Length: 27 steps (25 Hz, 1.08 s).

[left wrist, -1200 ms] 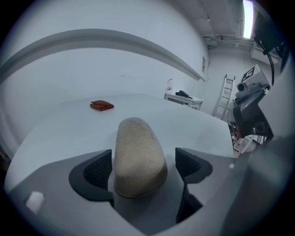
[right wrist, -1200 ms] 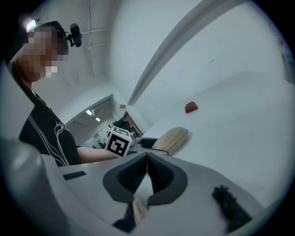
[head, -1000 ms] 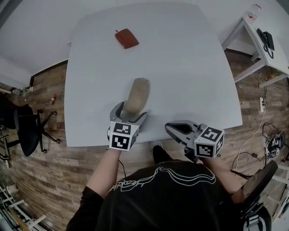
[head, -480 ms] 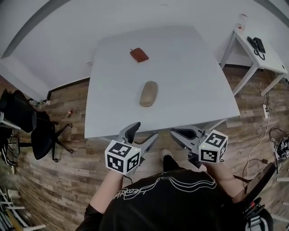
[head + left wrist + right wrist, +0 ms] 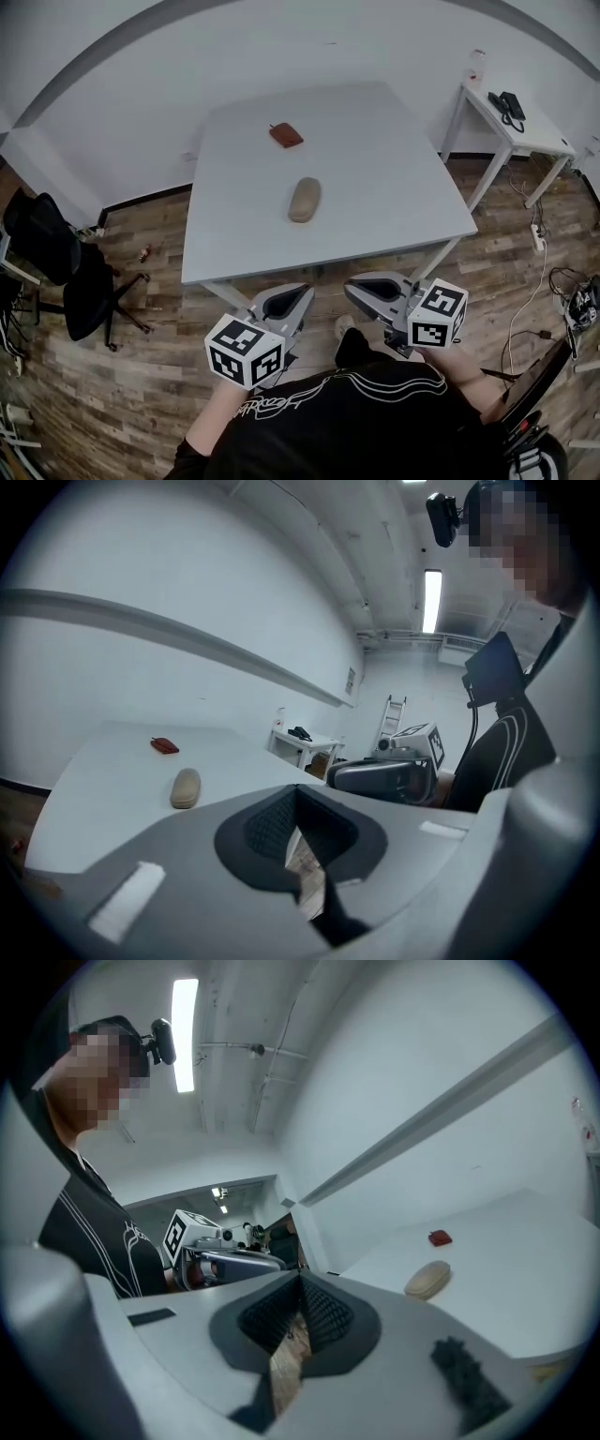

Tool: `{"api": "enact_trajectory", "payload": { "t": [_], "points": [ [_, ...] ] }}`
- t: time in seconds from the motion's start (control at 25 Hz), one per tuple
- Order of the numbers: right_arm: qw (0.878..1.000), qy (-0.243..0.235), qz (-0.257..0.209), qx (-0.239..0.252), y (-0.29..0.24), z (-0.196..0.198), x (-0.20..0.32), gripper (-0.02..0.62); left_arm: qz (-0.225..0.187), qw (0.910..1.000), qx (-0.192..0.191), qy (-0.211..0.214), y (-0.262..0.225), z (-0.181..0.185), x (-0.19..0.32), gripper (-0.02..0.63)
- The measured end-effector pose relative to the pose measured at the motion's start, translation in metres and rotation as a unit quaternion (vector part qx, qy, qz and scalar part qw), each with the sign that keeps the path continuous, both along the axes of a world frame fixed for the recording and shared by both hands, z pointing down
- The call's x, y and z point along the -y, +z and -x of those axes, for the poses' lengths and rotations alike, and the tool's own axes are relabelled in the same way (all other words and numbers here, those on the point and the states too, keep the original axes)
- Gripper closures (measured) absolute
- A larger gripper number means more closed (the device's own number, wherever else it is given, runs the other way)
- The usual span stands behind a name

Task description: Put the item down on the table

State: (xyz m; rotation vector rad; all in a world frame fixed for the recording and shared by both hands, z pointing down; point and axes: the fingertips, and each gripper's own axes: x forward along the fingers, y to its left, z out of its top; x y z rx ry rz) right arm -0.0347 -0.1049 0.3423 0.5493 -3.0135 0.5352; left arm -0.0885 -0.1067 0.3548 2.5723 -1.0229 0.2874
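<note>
A tan oblong item point(image 5: 305, 200) lies flat near the middle of the white table point(image 5: 394, 187), with nothing touching it. A small red item point(image 5: 286, 135) rests farther back on the table. Both grippers hang in front of the person's body, off the table's near edge and above the wooden floor. My left gripper point(image 5: 296, 293) is shut with nothing between its jaws. My right gripper point(image 5: 352, 287) is also shut and empty. The left gripper view shows the tan item point(image 5: 186, 787) far ahead, and the right gripper view shows it point(image 5: 427, 1279) to its right.
A small white side table point(image 5: 511, 127) with a dark phone point(image 5: 506, 103) stands at the right. A black office chair point(image 5: 56, 272) sits on the wooden floor at the left. Cables point(image 5: 562, 291) lie on the floor at the right.
The left gripper has let go of the tan item, drawn back off the table toward the body and shut. The view has pulled away from the table.
</note>
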Motion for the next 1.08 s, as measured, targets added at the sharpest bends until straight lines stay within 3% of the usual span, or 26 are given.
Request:
{"api": "enact_trajectory", "payload": {
  "t": [0.56,1.08],
  "points": [
    [1.000,0.002,-0.003,-0.016,-0.004,-0.001,-0.018,0.586,0.002,0.9999,-0.013,0.010,-0.007,-0.001,-0.014,0.600],
    [1.000,-0.017,0.004,-0.021,0.004,0.013,-0.021,0.586,0.004,0.9999,-0.010,-0.009,-0.004,0.011,-0.016,0.600]
  ]
}}
